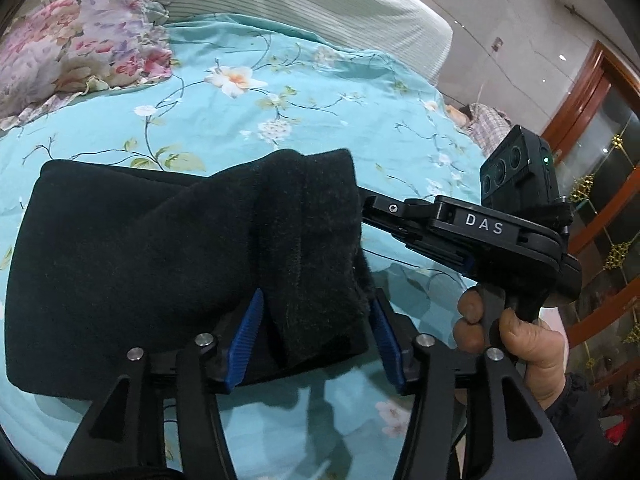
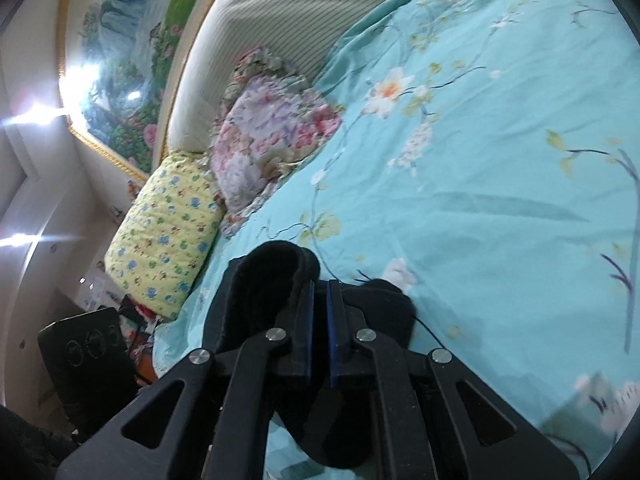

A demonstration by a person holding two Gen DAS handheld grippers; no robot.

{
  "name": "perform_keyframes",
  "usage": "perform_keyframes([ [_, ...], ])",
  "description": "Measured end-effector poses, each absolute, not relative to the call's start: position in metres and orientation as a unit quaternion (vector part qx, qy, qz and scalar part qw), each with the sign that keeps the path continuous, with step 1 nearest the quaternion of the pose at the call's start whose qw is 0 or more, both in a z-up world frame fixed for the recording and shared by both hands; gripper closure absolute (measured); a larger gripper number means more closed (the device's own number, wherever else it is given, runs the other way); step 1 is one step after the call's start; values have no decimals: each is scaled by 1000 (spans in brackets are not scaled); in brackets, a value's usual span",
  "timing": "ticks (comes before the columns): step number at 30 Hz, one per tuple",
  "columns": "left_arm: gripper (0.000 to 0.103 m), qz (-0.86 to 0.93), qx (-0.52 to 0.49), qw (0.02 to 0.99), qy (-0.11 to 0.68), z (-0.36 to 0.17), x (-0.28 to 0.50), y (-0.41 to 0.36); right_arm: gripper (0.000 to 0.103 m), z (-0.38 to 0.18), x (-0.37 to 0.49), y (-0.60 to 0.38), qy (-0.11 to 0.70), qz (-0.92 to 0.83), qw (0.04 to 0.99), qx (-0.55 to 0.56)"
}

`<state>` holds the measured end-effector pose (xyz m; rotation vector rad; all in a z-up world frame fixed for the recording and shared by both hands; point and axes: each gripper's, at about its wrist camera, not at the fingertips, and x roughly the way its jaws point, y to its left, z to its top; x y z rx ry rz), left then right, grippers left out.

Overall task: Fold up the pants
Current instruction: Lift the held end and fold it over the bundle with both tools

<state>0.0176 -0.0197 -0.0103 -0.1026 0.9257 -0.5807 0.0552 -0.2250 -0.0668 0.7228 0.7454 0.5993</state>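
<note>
Pants (image 1: 140,264): black fleece, fuzzy, folded into a thick pad; laid on bed (image 1: 280,92), long axis left-right in left view.
Bed: teal floral sheet.
L gripper (image 1: 316,344): jaws spread, fold between blue ribbed pads, not pinched.
R gripper (image 2: 319,320): clenched on pants' edge; body marked "DAS".

"DAS" in white on right gripper (image 1: 362,216) body.

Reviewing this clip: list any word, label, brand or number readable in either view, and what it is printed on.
"DAS": white letters on the black body of the right gripper, seen in the left wrist view.
No other text is readable in either view; the bedsheet, pillows and wall painting carry only patterns.
</note>
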Motion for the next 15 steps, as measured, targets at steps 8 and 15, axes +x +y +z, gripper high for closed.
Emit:
perform_keyframes([
  [8, 36, -290, -70, 842, 450, -7, 9, -10, 92, -60, 36, -233, 360, 226, 839, 339],
  [15, 34, -278, -92, 846, 446, -2, 2, 10, 61, -50, 23, -224, 357, 208, 850, 327],
])
